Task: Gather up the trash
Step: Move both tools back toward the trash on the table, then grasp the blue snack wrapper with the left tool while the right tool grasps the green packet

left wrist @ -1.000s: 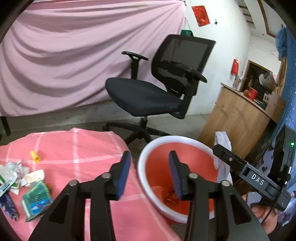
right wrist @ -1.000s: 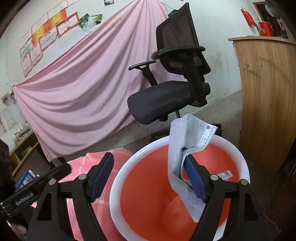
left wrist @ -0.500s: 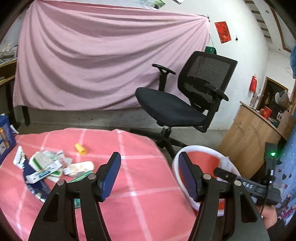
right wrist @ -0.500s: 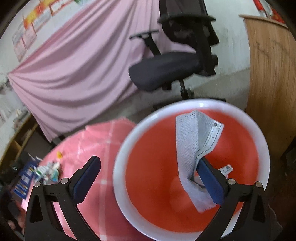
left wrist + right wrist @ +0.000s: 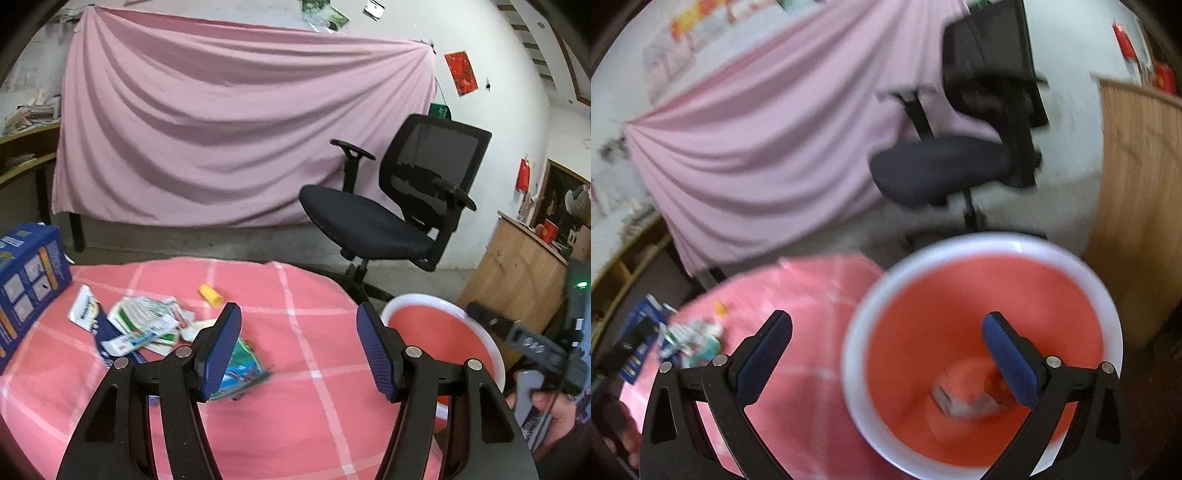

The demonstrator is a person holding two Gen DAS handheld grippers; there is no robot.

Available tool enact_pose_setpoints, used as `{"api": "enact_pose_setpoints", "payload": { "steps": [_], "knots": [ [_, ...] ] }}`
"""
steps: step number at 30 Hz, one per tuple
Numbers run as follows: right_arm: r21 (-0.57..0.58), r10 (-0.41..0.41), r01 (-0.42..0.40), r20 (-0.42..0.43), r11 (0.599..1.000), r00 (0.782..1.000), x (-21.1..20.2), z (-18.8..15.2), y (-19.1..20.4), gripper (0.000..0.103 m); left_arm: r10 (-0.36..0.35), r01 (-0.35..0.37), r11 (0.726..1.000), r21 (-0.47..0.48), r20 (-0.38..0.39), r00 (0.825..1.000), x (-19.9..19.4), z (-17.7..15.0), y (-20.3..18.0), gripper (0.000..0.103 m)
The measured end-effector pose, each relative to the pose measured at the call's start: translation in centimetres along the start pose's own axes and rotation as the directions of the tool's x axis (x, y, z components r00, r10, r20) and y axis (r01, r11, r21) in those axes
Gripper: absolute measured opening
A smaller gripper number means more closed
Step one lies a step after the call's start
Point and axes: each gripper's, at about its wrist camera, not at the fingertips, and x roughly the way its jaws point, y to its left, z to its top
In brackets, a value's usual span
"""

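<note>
Pink checked cloth covers worktop; crumpled paper-and-plastic trash pile lies at its left. Left tool half spread, empty, above cloth. Right tool spread wide, empty, over white-rimmed red plastic bin; pale lump at bin bottom, possibly mask, blurred.

- Our left gripper, black-framed with blue ribbed pads, tilts downward, jaws just widened, nothing between them.
- Our right gripper, same build, stands spread fully apart after opening, empty.
</note>
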Motion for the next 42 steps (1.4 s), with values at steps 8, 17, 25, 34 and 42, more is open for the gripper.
{"api": "enact_pose_setpoints", "payload": {
  "steps": [8,17,25,34,42],
  "knots": [
    [-0.121,0.128,-0.098,0.271,0.988,0.954,-3.7,0.7,5.8,0.103,0.094,-0.095,0.995,-0.003,0.143,0.985,-3.5,1.1,2.1,0.08],
    [-0.255,0.218,-0.106,0.466,0.961,0.858,-5.7,0.0,11.9,0.103,0.223,-0.223,0.974,-0.03,0.275,0.935,-7.7,0.5,6.5,0.102],
    [-0.349,0.27,-0.104,0.47,0.931,0.84,-5.2,-1.8,15.1,0.103,0.321,-0.325,0.945,-0.038,0.311,0.895,-9.5,-1.1,10.3,0.102],
    [-0.414,0.261,-0.145,0.239,0.899,0.935,-0.9,-2.9,18.1,0.103,0.343,-0.341,0.939,-0.045,0.218,0.914,-8.9,-3.2,13.5,0.102],
    [-0.397,0.228,-0.24,-0.079,0.886,0.971,4.4,-4.2,19.0,0.099,0.309,-0.307,0.951,-0.043,0.026,0.951,-6.0,-3.7,14.4,0.101]
  ]
}}
